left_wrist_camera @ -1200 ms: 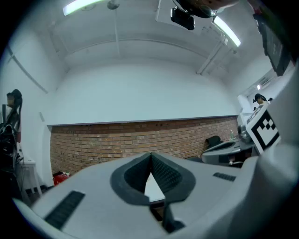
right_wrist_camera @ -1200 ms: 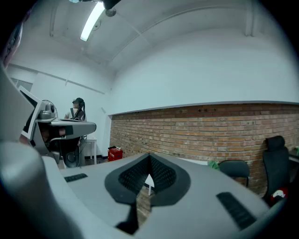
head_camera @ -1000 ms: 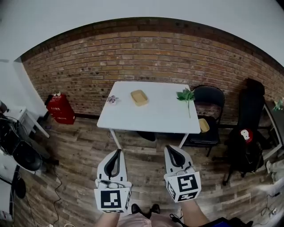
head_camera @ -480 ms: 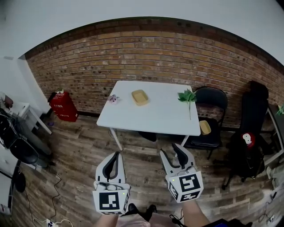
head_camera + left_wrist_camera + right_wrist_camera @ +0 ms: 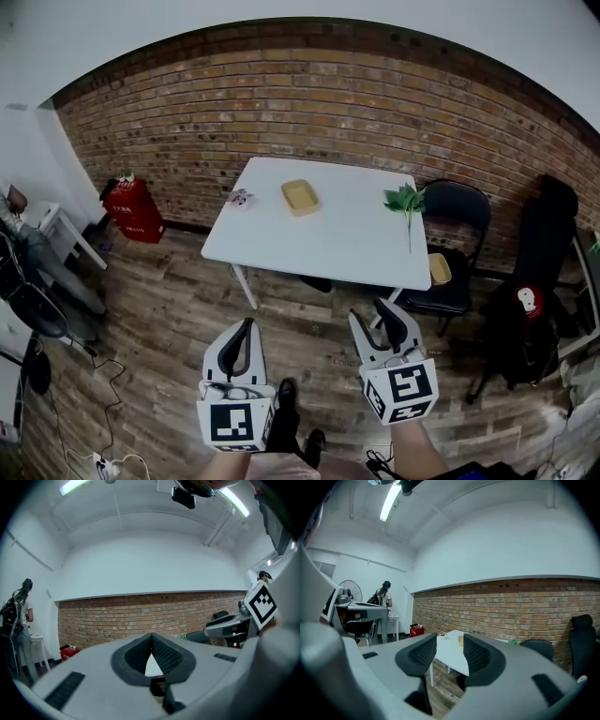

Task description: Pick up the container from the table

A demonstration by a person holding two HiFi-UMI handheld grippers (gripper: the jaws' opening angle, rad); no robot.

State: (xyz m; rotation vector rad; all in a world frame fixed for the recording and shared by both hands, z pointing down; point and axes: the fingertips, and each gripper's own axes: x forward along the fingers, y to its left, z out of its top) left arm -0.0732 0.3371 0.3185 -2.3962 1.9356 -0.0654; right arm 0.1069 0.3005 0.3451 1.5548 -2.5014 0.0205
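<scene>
With your left gripper (image 5: 246,328) closed on nothing and your right gripper (image 5: 378,321) empty, its jaws just opened, the shallow yellow container (image 5: 299,196) lies well off at 12 o'clock toward the white table's (image 5: 328,248) far edge, so an overlong reach could shove it off.

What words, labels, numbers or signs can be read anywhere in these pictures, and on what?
No text is legible.
Red box by the brick wall: pale print, too small to read.
Round patch on the black bag: too blurred to read.
Marker cubes: black-and-white square patterns, no letters or numbers.
</scene>
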